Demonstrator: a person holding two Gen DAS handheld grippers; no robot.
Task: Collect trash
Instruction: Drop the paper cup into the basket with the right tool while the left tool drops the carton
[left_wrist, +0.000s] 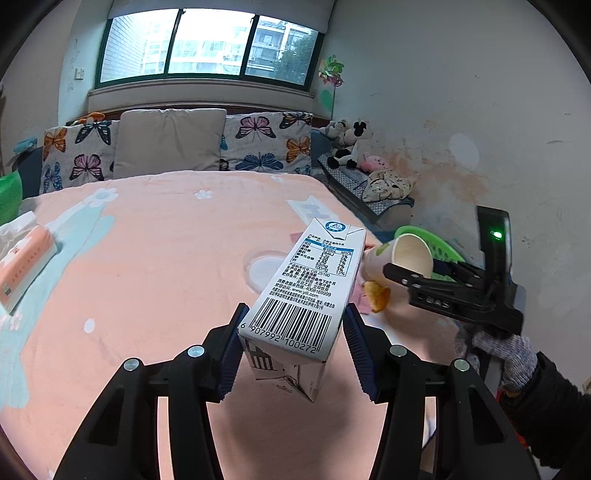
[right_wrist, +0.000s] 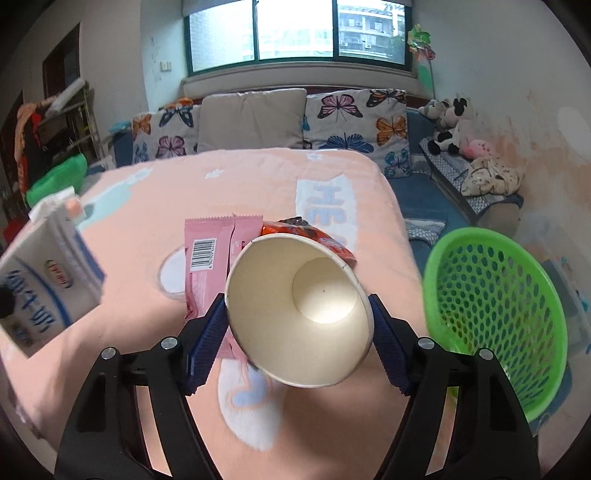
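Note:
My left gripper (left_wrist: 291, 347) is shut on a white milk carton (left_wrist: 303, 295), held by its barcode end above the pink bed; the carton also shows at the left of the right wrist view (right_wrist: 48, 280). My right gripper (right_wrist: 295, 317) is shut on a paper cup (right_wrist: 299, 295), a blue pad against each side, its mouth facing the camera. In the left wrist view the cup (left_wrist: 402, 254) is tilted in the right gripper (left_wrist: 406, 273) near the bed's right edge. A pink wrapper (right_wrist: 207, 258) and a red-orange wrapper (right_wrist: 314, 232) lie on the blanket behind the cup.
A green mesh basket (right_wrist: 495, 314) stands off the bed's right edge, close to the cup. An orange tissue pack (left_wrist: 22, 266) lies at the bed's left. Pillows (left_wrist: 170, 140) line the headboard under the window. A gloved hand (left_wrist: 509, 354) holds the right gripper.

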